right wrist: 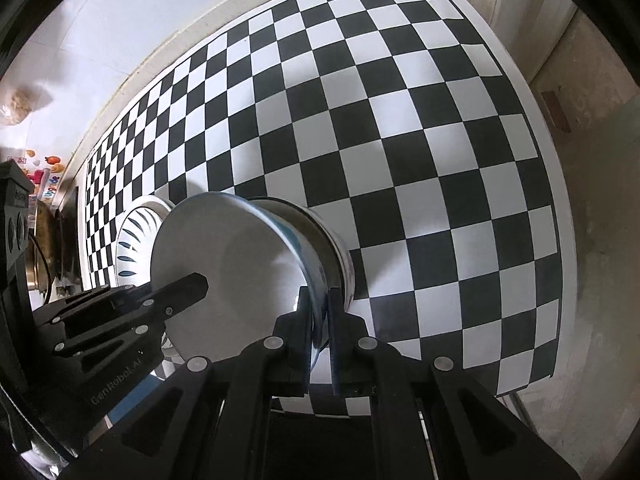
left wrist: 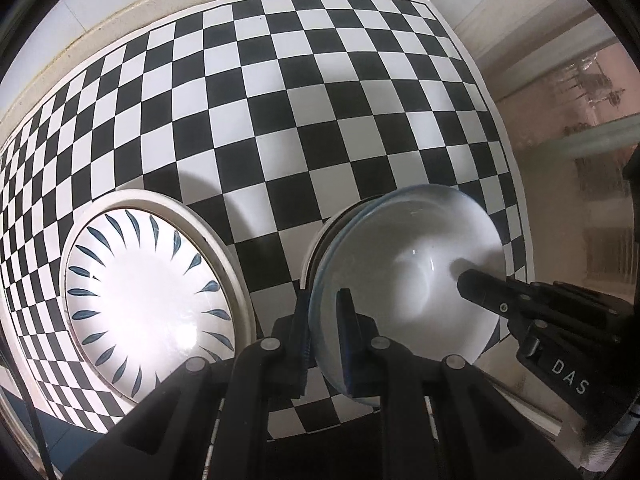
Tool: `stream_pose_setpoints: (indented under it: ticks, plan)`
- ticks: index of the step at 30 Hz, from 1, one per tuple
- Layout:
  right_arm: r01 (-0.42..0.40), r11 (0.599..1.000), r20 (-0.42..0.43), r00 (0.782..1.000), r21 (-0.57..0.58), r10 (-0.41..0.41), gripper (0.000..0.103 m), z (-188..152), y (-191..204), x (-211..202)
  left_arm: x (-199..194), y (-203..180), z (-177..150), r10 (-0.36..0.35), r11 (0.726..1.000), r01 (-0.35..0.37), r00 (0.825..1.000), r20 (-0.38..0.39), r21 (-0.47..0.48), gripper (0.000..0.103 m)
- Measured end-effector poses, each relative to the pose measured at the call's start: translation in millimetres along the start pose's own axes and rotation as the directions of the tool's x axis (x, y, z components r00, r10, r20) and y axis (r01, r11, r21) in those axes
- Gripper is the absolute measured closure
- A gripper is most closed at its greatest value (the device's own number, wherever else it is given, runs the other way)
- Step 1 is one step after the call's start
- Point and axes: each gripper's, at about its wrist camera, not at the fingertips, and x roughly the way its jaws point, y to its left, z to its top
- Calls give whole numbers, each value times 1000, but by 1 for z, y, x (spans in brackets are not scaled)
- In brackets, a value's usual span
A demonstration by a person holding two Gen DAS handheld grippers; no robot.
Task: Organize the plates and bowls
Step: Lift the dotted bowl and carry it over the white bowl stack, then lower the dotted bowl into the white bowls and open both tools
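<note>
- Black jaws of the left gripper (left wrist: 325,334) are seen clamped on the near rim of the bowl (left wrist: 412,276), one finger inside the wall and one outside.
- In the right wrist view, the right gripper (right wrist: 319,322) is likewise closed on the opposite rim of the same bowl (right wrist: 240,264); each gripper is visible in the other's view.
- The bowl is held tilted above the checkered mat (left wrist: 320,92), over or on a second white vessel (right wrist: 340,256) partly hidden behind it; contact between them cannot be judged.
- A plate (left wrist: 148,300) with blue leaf marks lies flat on the mat, just left of the bowl.
- The bowl is judged stiff, glazed, slippery and breakable, with moderate weight.
- Hold is best taken on the rim at two opposed points, as shown, so that tilt is controlled.
- A risk is noted: smooth glaze may slide between the pads if the bowl is lowered unevenly or knocked against the vessel beneath.
</note>
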Motion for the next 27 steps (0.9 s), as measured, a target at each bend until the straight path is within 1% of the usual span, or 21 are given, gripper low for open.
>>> stream_pose_setpoints:
  ticks: [8, 12, 17, 22, 27]
  plan:
    - [56, 998, -10, 998, -40, -57, 95, 3, 11, 8, 4, -1, 4, 23, 1000, -23, 1000, 6, -3, 93]
    - [45, 999, -19, 999, -27, -46, 95, 4, 10, 9, 6, -1, 4, 36, 999, -36, 999, 10, 0, 93]
    - [56, 998, -21, 998, -24, -57, 95, 4, 9, 7, 7, -1, 3, 48, 999, -48, 999, 10, -2, 93]
    - [54, 998, -18, 998, -13, -54, 94, 5, 8, 5, 12, 5, 1, 25, 999, -25, 999, -20, -29, 92]
    - [69, 997, -9, 998, -16, -69, 92, 5, 8, 3, 14, 5, 0, 29, 999, -30, 999, -25, -34, 92]
